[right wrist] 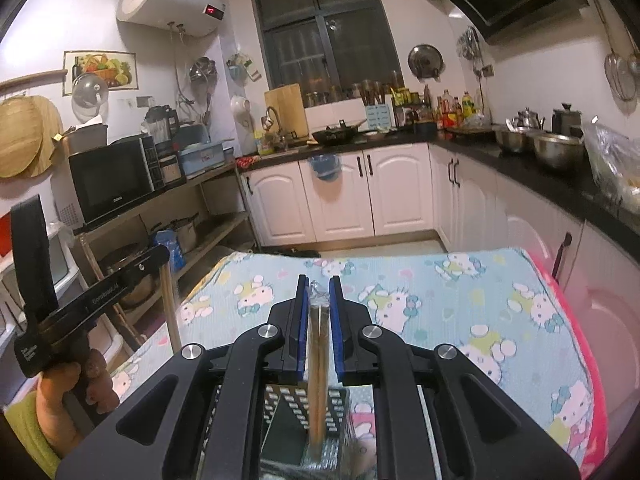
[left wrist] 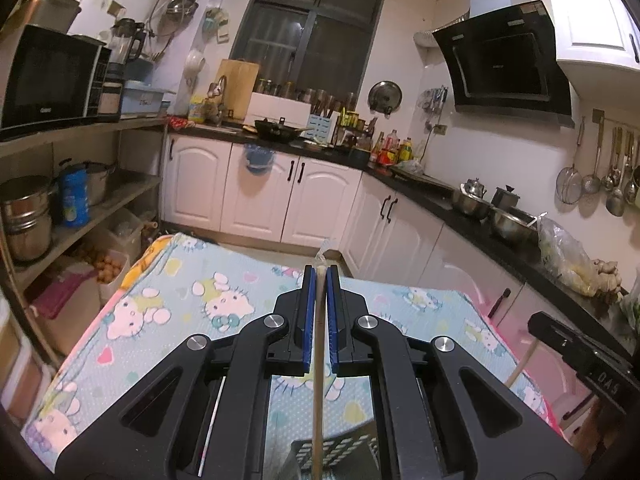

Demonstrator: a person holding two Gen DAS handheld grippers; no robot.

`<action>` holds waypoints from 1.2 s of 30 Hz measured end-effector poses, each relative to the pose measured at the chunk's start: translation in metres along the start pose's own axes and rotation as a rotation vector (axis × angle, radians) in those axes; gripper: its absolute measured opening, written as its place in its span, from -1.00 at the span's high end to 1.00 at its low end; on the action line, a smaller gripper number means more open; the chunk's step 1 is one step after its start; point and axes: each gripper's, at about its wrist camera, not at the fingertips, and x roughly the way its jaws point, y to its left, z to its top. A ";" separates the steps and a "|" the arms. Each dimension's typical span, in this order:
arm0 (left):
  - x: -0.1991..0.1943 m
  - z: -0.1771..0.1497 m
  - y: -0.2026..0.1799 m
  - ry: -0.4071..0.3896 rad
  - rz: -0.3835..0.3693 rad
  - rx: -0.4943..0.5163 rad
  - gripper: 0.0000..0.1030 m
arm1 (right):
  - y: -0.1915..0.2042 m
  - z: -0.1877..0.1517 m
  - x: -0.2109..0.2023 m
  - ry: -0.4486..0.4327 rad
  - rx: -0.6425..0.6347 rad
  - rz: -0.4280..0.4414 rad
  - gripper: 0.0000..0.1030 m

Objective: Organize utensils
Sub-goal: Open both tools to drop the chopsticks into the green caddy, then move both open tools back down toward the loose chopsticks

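My left gripper (left wrist: 320,276) is shut on a pair of wooden chopsticks in a clear wrapper (left wrist: 318,360), held upright; their lower end hangs over a black perforated metal utensil holder (left wrist: 332,452) just below. My right gripper (right wrist: 319,286) is shut on another wrapped pair of chopsticks (right wrist: 318,360), whose lower end reaches down into the same perforated holder (right wrist: 304,420). The left gripper also shows at the left of the right wrist view (right wrist: 100,292), with its chopsticks (right wrist: 171,312) hanging down. The right gripper's body shows at the right edge of the left wrist view (left wrist: 580,360).
The holder stands on a table covered with a light-blue cartoon-cat cloth (left wrist: 160,320). White cabinets with a black counter (left wrist: 460,200) run behind and to the right. A shelf with a microwave (left wrist: 52,76) and pots stands on the left.
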 end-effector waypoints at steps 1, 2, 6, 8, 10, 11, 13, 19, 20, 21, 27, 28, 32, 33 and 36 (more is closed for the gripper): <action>-0.001 -0.002 0.000 0.004 0.000 -0.001 0.97 | 0.000 -0.002 -0.003 0.001 0.001 -0.002 0.78; -0.002 -0.004 0.001 0.008 0.000 -0.003 0.97 | -0.001 -0.003 -0.005 0.004 0.001 -0.005 0.78; -0.010 -0.012 0.008 0.034 0.008 -0.020 0.72 | -0.005 -0.010 -0.015 0.021 0.019 -0.006 0.71; -0.014 -0.015 0.012 0.050 0.008 -0.028 0.56 | -0.007 -0.013 -0.019 0.027 0.023 -0.009 0.62; -0.019 -0.019 0.013 0.061 0.012 -0.030 0.50 | -0.007 -0.016 -0.024 0.034 0.021 -0.016 0.50; -0.022 -0.021 0.015 0.068 0.013 -0.033 0.45 | -0.007 -0.017 -0.027 0.037 0.021 -0.022 0.43; -0.028 -0.024 0.018 0.076 0.012 -0.040 0.30 | -0.009 -0.020 -0.032 0.039 0.022 -0.027 0.41; -0.049 -0.034 0.024 0.108 0.006 -0.064 -0.08 | -0.009 -0.034 -0.051 0.054 0.024 -0.037 0.18; -0.053 -0.037 0.025 0.120 0.003 -0.066 -0.16 | -0.010 -0.036 -0.054 0.055 0.026 -0.038 0.13; -0.056 -0.039 0.025 0.126 0.003 -0.067 -0.20 | -0.010 -0.038 -0.057 0.058 0.029 -0.041 0.09; -0.075 -0.051 0.026 0.157 -0.013 -0.074 -0.56 | -0.011 -0.053 -0.075 0.063 0.028 -0.046 -0.06; -0.077 -0.054 0.025 0.161 -0.017 -0.074 -0.59 | -0.010 -0.054 -0.078 0.063 0.024 -0.048 -0.07; -0.089 -0.065 0.022 0.181 -0.029 -0.076 -0.69 | -0.008 -0.063 -0.090 0.067 0.016 -0.044 -0.13; -0.091 -0.068 0.022 0.185 -0.030 -0.075 -0.72 | -0.007 -0.065 -0.093 0.069 0.016 -0.041 -0.13; -0.098 -0.077 0.021 0.200 -0.034 -0.080 -0.73 | -0.005 -0.070 -0.100 0.077 0.014 -0.036 -0.14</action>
